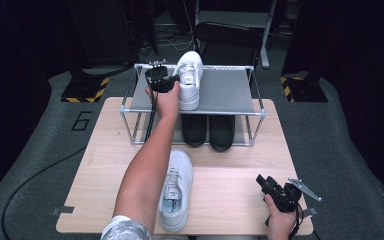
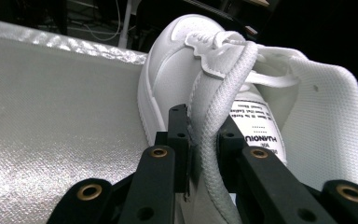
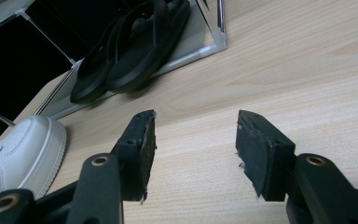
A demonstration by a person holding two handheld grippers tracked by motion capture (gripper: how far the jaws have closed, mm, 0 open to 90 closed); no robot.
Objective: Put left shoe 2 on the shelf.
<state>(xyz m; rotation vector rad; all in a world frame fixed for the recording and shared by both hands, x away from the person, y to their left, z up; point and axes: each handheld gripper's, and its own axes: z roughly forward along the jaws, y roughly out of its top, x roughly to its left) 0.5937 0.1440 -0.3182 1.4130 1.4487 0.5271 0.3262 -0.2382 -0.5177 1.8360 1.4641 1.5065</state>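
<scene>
From above, the left gripper (image 1: 166,80) holds a white shoe (image 1: 190,80) on the top shelf of the shoe rack (image 1: 230,92), toward the rack's left side. A second white shoe (image 1: 176,192) lies on the table (image 1: 230,170) in front of the rack, black slippers (image 1: 208,131) beneath its shelf. In the left gripper view, the fingers (image 2: 179,140) pinch the shoe's padded collar. In the right gripper view, the right gripper (image 3: 196,140) hovers over the table before the rack, its fingers spread apart, empty.
</scene>
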